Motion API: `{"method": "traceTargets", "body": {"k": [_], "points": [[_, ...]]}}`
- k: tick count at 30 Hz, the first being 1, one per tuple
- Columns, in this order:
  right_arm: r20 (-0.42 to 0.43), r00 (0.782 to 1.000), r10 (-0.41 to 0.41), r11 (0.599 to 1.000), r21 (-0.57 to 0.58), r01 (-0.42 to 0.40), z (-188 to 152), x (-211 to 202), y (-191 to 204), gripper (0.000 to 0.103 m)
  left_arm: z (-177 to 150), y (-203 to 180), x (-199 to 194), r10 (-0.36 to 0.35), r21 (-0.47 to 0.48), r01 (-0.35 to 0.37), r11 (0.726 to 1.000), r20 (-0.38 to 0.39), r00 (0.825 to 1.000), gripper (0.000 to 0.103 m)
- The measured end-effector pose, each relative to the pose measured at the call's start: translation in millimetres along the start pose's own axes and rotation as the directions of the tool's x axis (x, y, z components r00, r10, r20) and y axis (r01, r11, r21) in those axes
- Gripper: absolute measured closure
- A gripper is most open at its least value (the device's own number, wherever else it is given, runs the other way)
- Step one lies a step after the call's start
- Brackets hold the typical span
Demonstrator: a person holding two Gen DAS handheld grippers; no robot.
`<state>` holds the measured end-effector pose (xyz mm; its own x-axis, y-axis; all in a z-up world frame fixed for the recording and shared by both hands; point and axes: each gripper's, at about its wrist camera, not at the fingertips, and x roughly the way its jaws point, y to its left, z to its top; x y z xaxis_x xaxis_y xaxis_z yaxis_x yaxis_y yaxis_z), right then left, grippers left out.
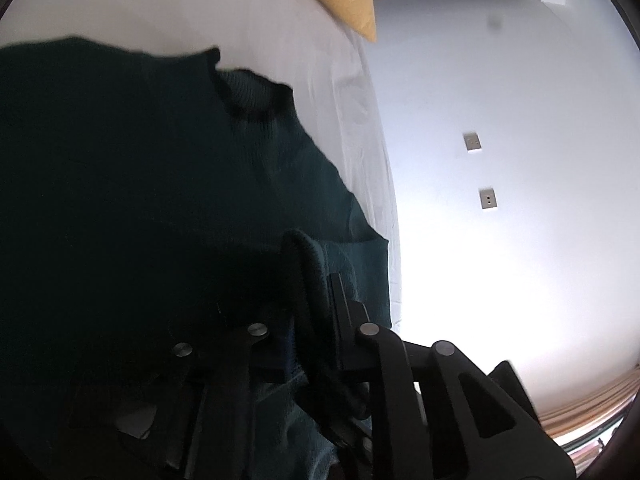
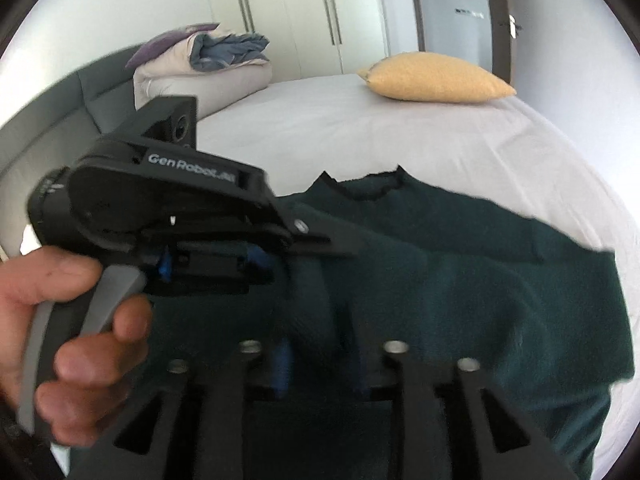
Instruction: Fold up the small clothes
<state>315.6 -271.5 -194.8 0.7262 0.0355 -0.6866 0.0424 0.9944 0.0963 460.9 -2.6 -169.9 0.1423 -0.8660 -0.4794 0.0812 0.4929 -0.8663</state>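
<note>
Sweater [image 2: 460,280] lies on bed [image 2: 360,136]; left gripper [image 1: 316,280] clenched on its fold, right gripper [image 2: 320,360] released.

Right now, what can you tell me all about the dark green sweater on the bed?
The sweater is dark green and looks knitted, with a darker ribbed neckband at the far end. It lies mostly flat on the white bed sheet, chest spread out. The left gripper is shut on a rolled-up fold of its fabric. The right gripper sits over its near part, jaws apart, nothing visibly pinched.
</note>
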Motion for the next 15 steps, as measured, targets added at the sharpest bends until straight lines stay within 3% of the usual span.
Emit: {"method": "traceTargets", "body": {"k": [4, 8, 13, 15], "points": [[0.016, 0.999, 0.045, 0.983, 0.177, -0.047, -14, -23, -39, 0.054, 2, -5, 0, 0.035, 0.033, -0.036, 0.999, 0.017, 0.999, 0.096], [0.053, 0.994, 0.091, 0.917, 0.385, -0.104, -35, -42, -89, 0.054, 0, -16, -7, 0.076, 0.092, -0.079, 0.993, 0.035, 0.996, 0.097], [0.099, 0.985, 0.142, 0.771, 0.613, -0.173, -65, -46, -145, 0.053, -3, -10, -41, 0.093, 0.104, -0.1, 0.99, 0.068, 0.993, 0.097], [0.133, 0.981, 0.144, 0.686, 0.701, -0.196, -78, -46, -167, 0.049, -2, -4, -48, 0.097, 0.094, -0.103, 0.99, 0.071, 0.993, 0.097]]}}
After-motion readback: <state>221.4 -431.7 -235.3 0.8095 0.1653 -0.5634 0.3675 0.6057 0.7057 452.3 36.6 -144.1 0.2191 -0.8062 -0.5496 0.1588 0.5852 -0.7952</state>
